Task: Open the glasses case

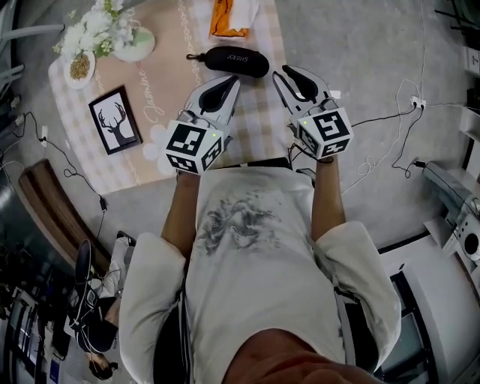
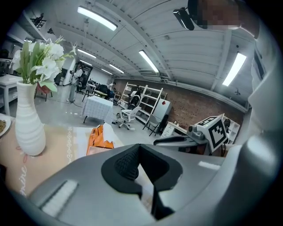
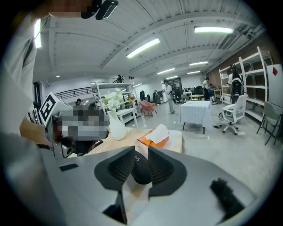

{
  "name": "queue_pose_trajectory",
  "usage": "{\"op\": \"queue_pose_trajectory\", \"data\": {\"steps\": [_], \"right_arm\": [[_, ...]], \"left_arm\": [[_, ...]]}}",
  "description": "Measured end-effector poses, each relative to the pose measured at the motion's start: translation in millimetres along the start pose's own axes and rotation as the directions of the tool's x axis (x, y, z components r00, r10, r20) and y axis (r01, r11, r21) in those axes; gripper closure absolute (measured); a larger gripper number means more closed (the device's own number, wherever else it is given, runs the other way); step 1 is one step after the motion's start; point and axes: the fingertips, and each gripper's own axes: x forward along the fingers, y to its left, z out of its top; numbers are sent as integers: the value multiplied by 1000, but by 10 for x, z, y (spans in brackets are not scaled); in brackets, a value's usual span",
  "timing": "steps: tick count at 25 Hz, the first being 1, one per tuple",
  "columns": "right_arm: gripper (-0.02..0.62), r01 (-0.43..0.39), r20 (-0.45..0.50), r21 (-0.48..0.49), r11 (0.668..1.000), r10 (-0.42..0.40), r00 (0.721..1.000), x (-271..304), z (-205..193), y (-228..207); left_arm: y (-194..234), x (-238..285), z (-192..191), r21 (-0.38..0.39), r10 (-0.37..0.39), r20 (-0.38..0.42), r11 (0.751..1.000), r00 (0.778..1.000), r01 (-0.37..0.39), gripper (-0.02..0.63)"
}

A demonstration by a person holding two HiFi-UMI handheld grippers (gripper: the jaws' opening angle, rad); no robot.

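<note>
1. The black glasses case (image 1: 227, 61) lies closed on the table (image 1: 259, 124), toward its right edge, just this side of the orange tissue box (image 1: 229, 19).
2. The left gripper (image 1: 234, 81) has its jaws pressed together and empty, close to the case's near side.
3. The right gripper (image 1: 279, 75) has its jaws partly spread and grips nothing; its tips are just beside the case's right end.

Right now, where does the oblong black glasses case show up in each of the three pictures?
Head view: the black glasses case lies top centre, just below the orange tissue box.
Left gripper view: not in it.
Right gripper view: low centre, seen through the gap between the right gripper's parted jaws.
Shared landmark: the orange tissue box, also in the left gripper view and the right gripper view.
</note>
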Motion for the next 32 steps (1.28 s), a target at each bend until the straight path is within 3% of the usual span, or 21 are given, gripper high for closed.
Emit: {"op": "queue_pose_trajectory", "data": {"steps": [21,32], "right_arm": [[422,-59,-87,80,995,66,994,534,-444,-150],[340,-97,-149,107,989,113,982,729,-602,-107]], "left_arm": [[481,261,-337,-44,69,-57,996,996,-72,603],[547,436,-418,-58,71,-70,995,995,-75,604]]}}
